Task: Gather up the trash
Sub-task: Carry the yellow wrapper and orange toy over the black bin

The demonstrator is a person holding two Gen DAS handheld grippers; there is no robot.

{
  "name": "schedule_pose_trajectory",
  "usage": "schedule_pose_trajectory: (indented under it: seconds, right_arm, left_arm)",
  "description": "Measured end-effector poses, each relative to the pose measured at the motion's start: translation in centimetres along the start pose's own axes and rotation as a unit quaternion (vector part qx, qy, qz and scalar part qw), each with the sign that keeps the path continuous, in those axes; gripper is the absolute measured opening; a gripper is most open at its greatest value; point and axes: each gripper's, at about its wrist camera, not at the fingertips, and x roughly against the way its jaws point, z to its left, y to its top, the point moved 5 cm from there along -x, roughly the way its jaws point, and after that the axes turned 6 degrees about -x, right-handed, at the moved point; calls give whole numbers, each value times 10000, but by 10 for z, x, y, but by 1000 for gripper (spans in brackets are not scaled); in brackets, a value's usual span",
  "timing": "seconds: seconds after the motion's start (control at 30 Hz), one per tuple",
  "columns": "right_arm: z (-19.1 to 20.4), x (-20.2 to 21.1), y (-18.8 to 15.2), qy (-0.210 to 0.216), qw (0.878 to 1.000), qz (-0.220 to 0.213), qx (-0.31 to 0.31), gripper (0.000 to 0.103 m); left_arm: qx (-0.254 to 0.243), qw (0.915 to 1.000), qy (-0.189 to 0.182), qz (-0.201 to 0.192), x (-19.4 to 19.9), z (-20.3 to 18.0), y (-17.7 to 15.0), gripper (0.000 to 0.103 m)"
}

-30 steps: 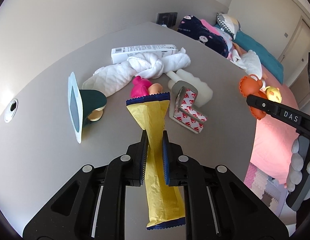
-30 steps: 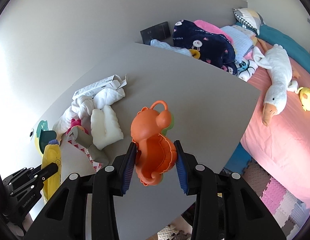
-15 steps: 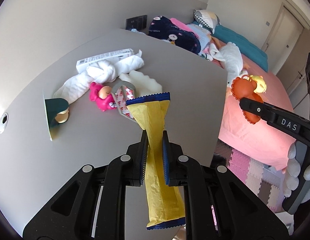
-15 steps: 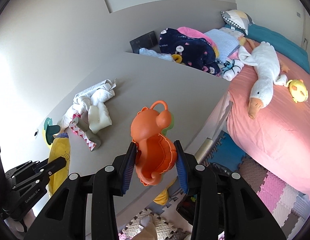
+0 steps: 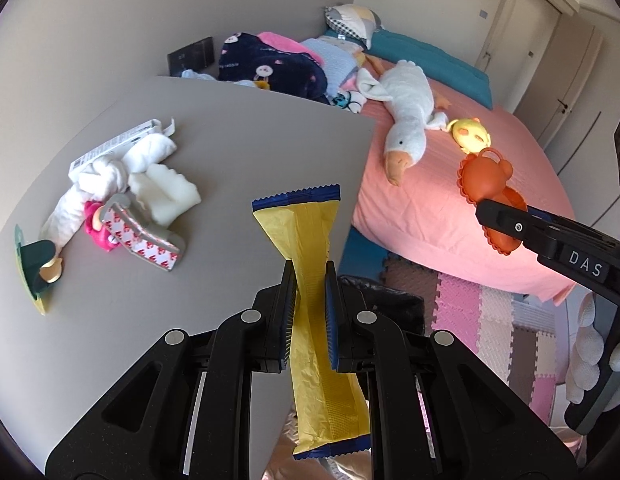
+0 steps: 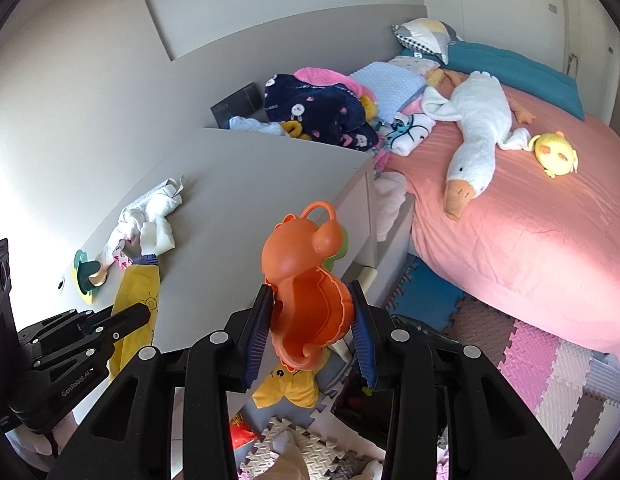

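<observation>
My left gripper [image 5: 309, 276] is shut on a yellow snack wrapper with blue ends [image 5: 302, 228], held upright over the right edge of the grey table [image 5: 238, 160]. The wrapper also shows in the right wrist view [image 6: 138, 292]. My right gripper [image 6: 310, 300] is shut on an orange plastic animal-shaped toy [image 6: 306, 276], held in the air off the table's edge; the toy also shows in the left wrist view [image 5: 486, 184]. A black trash bag [image 5: 390, 300] lies on the floor below the table edge.
On the table lie a knotted white cloth [image 5: 110, 168], a white box [image 5: 114, 144], a white foam piece [image 5: 166, 196], a pink doll [image 5: 96, 220], a red-and-white patterned piece [image 5: 146, 236] and a green and yellow toy [image 5: 34, 264]. A pink bed [image 5: 450, 184] with a goose plush [image 5: 406, 120] stands right.
Both grippers have pulled back and to the right, away from the table's middle toward its edge. The floor and the black bag have come into view. Both grips are unchanged.
</observation>
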Motion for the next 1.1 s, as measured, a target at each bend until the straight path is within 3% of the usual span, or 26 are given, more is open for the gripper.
schedule_pose_trajectory:
  seconds: [0.4, 0.73, 1.1]
  right_arm:
    - [-73, 30, -15, -441, 9974, -114, -557, 40]
    - [-126, 53, -23, -827, 9921, -201, -921, 40]
    - [-158, 59, -27, -1037, 9863, -228, -1263, 40]
  left_arm:
    - [-630, 9962, -578, 166, -25, -80, 11, 13]
    - [-1085, 9880, -1035, 374, -47, -140, 14, 13]
    - [-1440, 9792, -1295, 604, -67, -175, 17, 13]
